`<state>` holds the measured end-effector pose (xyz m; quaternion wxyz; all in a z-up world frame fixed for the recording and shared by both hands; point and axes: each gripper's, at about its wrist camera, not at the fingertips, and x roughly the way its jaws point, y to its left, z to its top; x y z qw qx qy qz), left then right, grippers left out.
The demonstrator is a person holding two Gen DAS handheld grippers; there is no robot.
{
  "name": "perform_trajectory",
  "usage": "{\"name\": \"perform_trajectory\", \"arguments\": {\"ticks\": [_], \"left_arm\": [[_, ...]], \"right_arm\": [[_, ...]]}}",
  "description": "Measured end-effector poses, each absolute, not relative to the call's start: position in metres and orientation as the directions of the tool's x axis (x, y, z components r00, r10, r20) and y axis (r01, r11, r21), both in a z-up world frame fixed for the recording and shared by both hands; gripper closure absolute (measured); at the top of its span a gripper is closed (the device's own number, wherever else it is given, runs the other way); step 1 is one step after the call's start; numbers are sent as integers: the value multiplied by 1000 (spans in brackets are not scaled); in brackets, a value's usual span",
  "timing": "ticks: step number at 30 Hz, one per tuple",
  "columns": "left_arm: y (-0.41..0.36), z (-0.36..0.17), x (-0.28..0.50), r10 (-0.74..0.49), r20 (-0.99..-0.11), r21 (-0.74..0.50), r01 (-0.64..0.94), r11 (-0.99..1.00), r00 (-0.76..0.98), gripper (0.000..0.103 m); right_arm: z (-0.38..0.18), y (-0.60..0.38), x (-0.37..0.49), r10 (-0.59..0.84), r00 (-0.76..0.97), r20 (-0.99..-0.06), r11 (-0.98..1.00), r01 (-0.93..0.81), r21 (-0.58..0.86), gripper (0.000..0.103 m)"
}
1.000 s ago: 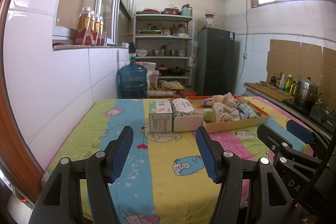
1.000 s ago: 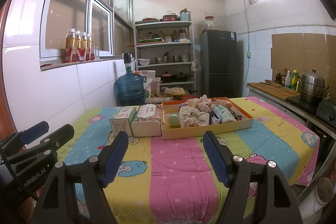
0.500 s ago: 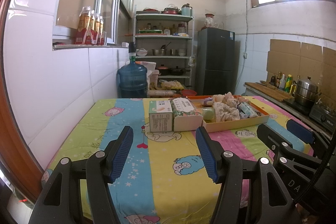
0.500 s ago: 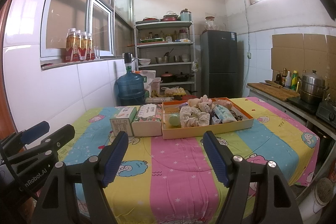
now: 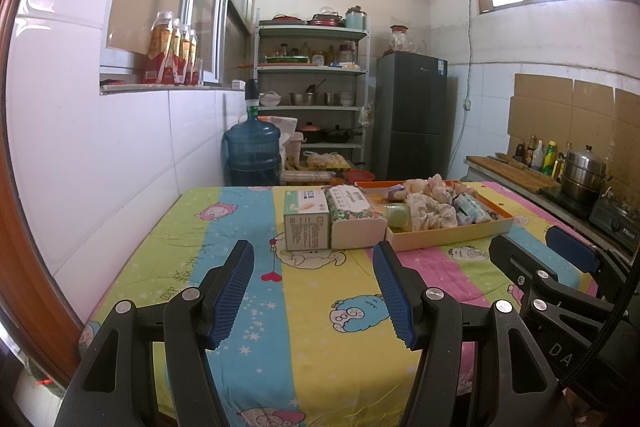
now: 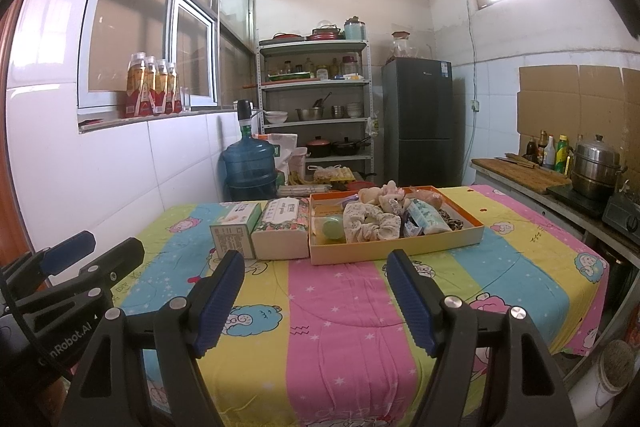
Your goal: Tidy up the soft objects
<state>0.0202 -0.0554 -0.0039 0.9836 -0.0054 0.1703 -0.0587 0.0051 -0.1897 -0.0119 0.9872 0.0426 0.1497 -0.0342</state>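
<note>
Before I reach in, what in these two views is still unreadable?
- Tray floor, both views: scrunchies cover it.
- Items at the tray's far end, both views: too small to identify.
- Box and tissue pack print, left view: too small.
- Table's near edge, right view: hidden behind the right gripper fingers.

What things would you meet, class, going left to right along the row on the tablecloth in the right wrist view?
Green carton → floral tissue pack → orange tray holding a green ball, then a floral scrunchie, then a blue-green packet.
</note>
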Motion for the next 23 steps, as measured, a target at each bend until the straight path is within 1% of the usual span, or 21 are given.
{"name": "perform_trajectory", "arguments": {"ticks": [23], "left_arm": [[-53, -13, 15, -99, -337, -24, 96, 995, 936, 39]], "right_arm": [[-12, -189, 6, -53, 952, -300, 994, 79, 74, 30]]}}
